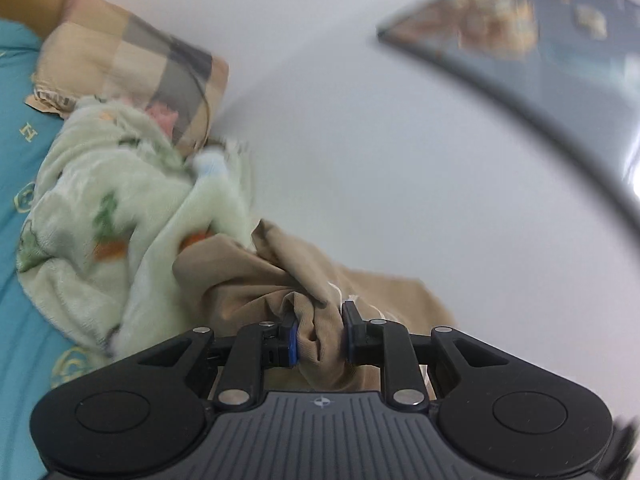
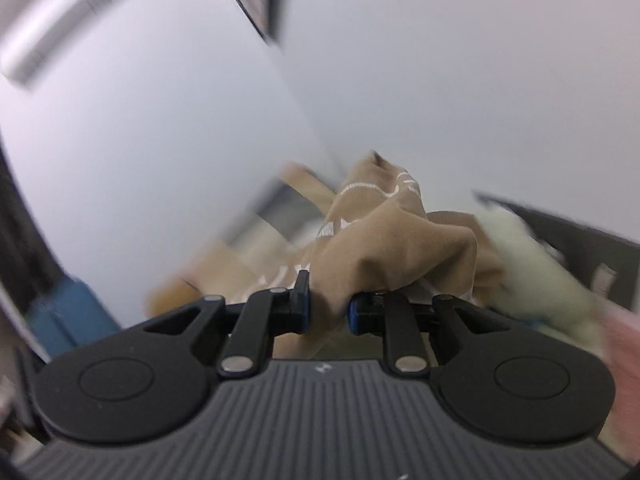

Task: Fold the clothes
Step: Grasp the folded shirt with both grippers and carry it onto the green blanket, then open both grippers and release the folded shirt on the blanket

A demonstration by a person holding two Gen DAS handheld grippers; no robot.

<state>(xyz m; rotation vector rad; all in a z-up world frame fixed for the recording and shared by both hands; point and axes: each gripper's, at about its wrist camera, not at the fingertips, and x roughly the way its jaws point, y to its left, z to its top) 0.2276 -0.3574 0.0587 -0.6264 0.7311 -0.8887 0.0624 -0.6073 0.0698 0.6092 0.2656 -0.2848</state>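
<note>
Tan garment (image 1: 256,276) hangs bunched btwn both tools, lifted off the bed w/ blue sheet (image 1: 16,240). Left gripper (image 1: 320,338) pinches a thick wad of it; right gripper (image 2: 328,308) pinches another fold. Risk: both grips sit on crumpled fabric, not clean edges, so a fold may come out skewed, or cloth may slip, or snag the green fleece blanket (image 1: 100,208) close by.

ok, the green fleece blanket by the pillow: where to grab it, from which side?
Judgement only: take the green fleece blanket at its loose lower hem on the teal bedsheet, coming from the sheet side. Its far end bunches against the pillow, and the tan garment overlaps its right edge.
</note>
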